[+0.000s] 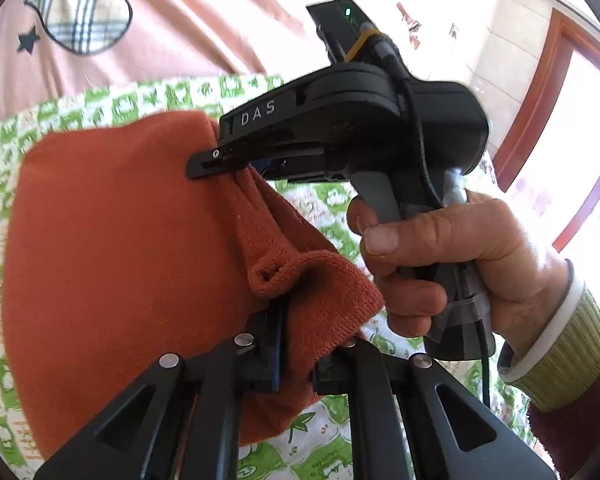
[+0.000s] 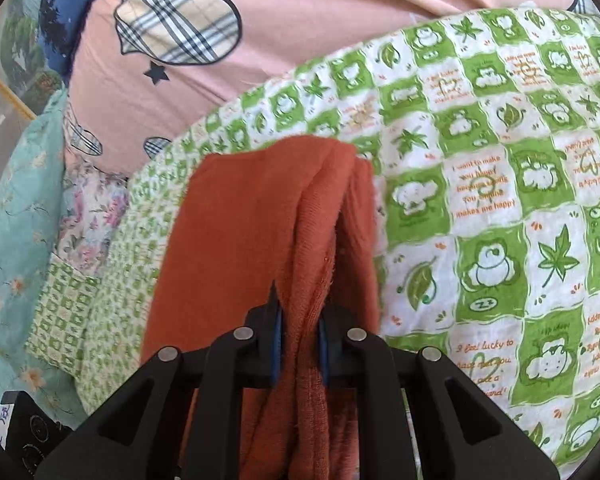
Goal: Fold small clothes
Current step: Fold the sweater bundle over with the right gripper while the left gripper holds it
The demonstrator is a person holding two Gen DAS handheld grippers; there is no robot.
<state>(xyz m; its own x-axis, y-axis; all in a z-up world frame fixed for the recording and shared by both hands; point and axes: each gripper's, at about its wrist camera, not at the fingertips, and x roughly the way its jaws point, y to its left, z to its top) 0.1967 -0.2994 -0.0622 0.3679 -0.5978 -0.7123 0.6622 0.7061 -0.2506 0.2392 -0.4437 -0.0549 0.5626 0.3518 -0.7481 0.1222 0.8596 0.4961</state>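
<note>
A small rust-orange knit garment (image 1: 112, 248) hangs lifted over a green-and-white frog-print quilt (image 1: 324, 204). My left gripper (image 1: 296, 344) is shut on a bunched edge of the garment. My right gripper (image 1: 220, 162), held in a hand, shows in the left wrist view pinching the garment's far edge. In the right wrist view my right gripper (image 2: 300, 344) is shut on folded layers of the garment (image 2: 236, 240), which drapes away over the quilt (image 2: 492, 216).
A pink bedcover with plaid patches (image 2: 204, 60) lies beyond the quilt. Teal floral fabric (image 2: 16, 248) lies at the left. A black device (image 2: 24, 436) sits at the bottom left. A wooden door frame (image 1: 540, 120) stands at the right.
</note>
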